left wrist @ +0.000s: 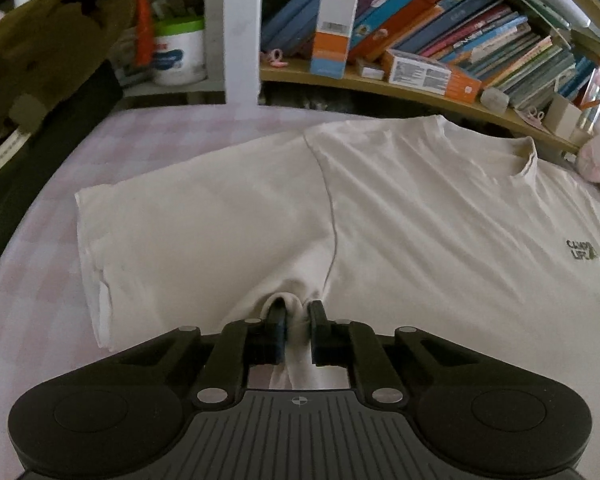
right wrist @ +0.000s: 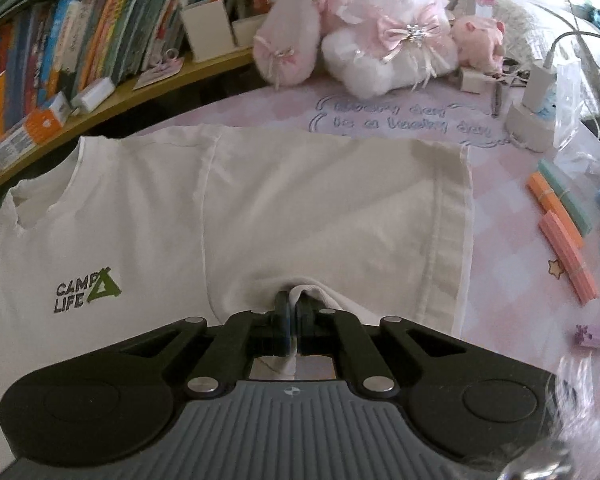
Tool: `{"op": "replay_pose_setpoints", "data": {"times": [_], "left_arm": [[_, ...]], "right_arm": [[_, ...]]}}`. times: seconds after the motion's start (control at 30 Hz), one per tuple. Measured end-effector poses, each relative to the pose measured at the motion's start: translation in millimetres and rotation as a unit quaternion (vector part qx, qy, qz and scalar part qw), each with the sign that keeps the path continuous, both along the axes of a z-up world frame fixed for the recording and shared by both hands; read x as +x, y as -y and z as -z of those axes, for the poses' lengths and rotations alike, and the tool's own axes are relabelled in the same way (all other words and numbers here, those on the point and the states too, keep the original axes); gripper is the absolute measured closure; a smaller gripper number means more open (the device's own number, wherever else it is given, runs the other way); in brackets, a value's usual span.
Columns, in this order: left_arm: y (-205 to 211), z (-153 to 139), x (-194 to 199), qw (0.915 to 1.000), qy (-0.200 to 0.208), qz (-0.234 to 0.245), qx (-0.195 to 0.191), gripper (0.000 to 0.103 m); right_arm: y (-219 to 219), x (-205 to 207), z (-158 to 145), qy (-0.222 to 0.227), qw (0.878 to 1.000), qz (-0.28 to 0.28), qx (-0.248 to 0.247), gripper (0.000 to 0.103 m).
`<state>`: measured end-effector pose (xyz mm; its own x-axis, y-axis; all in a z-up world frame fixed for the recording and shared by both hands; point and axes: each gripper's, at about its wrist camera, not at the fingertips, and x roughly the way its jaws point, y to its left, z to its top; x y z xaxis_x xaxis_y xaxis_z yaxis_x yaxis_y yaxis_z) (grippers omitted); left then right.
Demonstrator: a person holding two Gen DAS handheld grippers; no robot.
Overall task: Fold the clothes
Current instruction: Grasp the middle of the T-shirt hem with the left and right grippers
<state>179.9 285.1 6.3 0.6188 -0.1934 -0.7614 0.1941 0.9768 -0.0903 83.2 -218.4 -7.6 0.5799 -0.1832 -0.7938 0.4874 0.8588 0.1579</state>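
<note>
t-shirt (left wrist: 420, 216) lies flat, front up, on my pink checked table cover (left wrist: 40, 280), collar toward the bookshelf (left wrist: 380, 84). left wrist view: my left gripper (left wrist: 298, 314) is nearly closed, pinching a raised fold of fabric at the underarm, beside the sleeve seam. right wrist view: my right gripper (right wrist: 293, 306) is fully closed on a matching pinch under the other sleeve (right wrist: 340, 208), near the printed logo (right wrist: 88, 290). for a clean fold, i judge both pinches should rise together and level, keeping the cloth taut between them and clear of the plush toys (right wrist: 364, 28).
</note>
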Motion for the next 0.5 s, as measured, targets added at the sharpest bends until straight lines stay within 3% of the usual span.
{"op": "replay_pose_setpoints", "data": {"times": [0.5], "left_arm": [[12.2, 3.2, 27.6, 0.9998, 0.002, -0.015, -0.01, 0.092]], "right_arm": [[14.1, 30.1, -5.3, 0.006, 1.0, -0.001, 0.014, 0.099]]}}
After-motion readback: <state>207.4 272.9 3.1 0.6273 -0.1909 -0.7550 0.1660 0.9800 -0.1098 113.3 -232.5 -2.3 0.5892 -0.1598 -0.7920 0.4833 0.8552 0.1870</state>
